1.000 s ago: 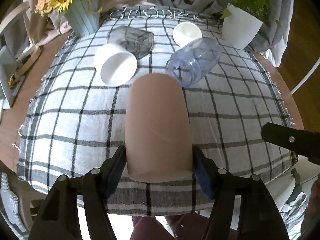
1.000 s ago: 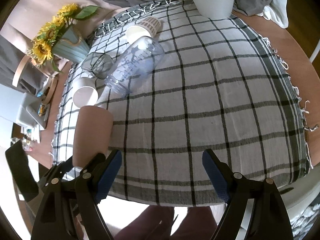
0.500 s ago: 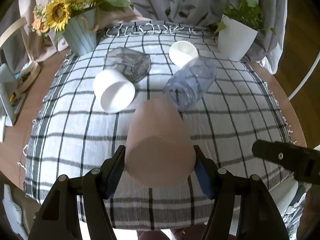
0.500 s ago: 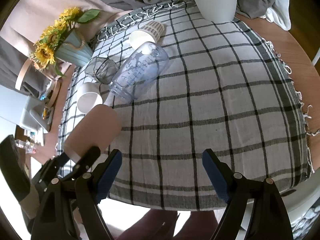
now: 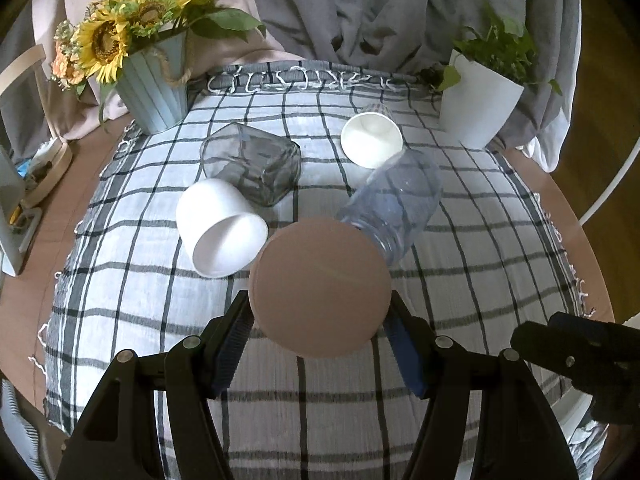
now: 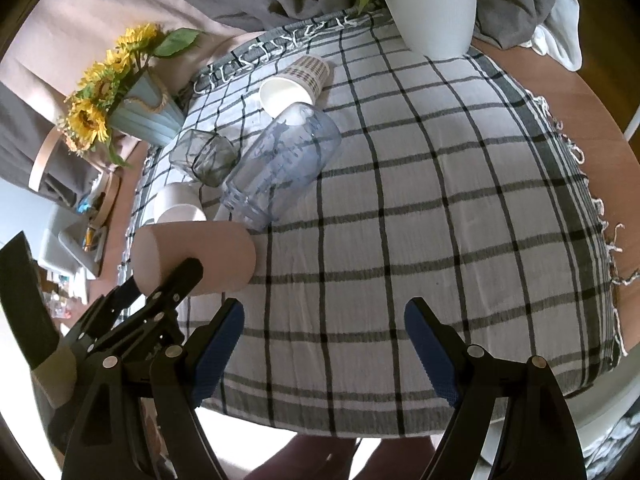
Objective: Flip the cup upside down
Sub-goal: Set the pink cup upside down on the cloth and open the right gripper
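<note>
The tan cup [image 5: 320, 288] hangs above the checked cloth [image 5: 480, 256], flat base facing the left camera, clamped between the left gripper [image 5: 320, 344] pads; the right gripper [image 6: 324, 344] gapes wide, holding nothing, just beside it

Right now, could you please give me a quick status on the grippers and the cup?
Left hand-held gripper shut on pink cup, tipped mid-flip. Right hand-held gripper open, empty. Clear bottle lies close behind.
</note>
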A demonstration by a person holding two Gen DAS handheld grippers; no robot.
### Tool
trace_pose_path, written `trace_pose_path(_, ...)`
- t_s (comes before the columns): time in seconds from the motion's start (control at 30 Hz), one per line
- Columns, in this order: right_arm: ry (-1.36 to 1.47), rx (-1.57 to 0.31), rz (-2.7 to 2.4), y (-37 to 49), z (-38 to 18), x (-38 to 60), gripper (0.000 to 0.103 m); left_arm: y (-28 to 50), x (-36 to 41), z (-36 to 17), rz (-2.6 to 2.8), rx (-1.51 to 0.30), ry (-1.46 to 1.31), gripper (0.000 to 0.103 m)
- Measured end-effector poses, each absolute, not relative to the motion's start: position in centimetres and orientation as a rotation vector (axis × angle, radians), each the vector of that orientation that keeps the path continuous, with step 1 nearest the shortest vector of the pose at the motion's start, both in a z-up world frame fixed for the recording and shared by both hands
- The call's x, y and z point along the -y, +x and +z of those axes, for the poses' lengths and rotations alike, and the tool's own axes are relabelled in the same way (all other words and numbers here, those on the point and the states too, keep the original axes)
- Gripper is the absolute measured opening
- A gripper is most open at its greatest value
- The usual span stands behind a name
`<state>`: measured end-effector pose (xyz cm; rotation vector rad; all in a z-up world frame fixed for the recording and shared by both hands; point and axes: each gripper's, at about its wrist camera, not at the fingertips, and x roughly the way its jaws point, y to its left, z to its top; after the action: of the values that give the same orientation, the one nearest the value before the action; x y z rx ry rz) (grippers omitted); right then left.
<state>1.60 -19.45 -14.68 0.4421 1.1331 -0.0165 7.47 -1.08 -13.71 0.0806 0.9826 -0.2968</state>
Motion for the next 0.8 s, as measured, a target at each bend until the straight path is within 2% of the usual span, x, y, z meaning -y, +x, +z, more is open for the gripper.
trace_pose_path(0.5,0.444,-1.127,-0.034,2.4,-14.6,19.1,0.083,8.6,1.2,-13.9,-0.3,-0.991,0.07,0.064)
trace_pose_path(0.57,0.444,-1.128,-0.034,2.4,-14.6,19.2,0.083,8.5,1.1,-13.8,-0.295,-0.993,0.071,0.069)
trace_pose_path(0.6,0.446,-1.128,-0.035,2.3,-14.6,19.2,0.083,8.4,1.1,-13.6,-0.282,-0.992,0.073,0.078)
trace_pose_path(0.63,0.449,-1.126,-0.036,2.3,-14.6,19.3,0.083,8.2,1.0,-13.3,-0.273,-0.985,0.072,0.083)
trace_pose_path(0.7,0.454,-1.125,-0.036,2.0,-14.5,19.5,0.083,7.5,0.8,-12.5,-0.263,-0.964,0.065,0.087)
trace_pose_path(0.73,0.455,-1.124,-0.034,1.9,-14.5,19.6,0.083,7.1,0.7,-12.1,-0.252,-0.959,0.062,0.096)
trace_pose_path(0.8,0.457,-1.125,-0.034,1.6,-14.3,19.9,0.083,6.2,0.4,-11.3,-0.234,-0.94,0.047,0.1)
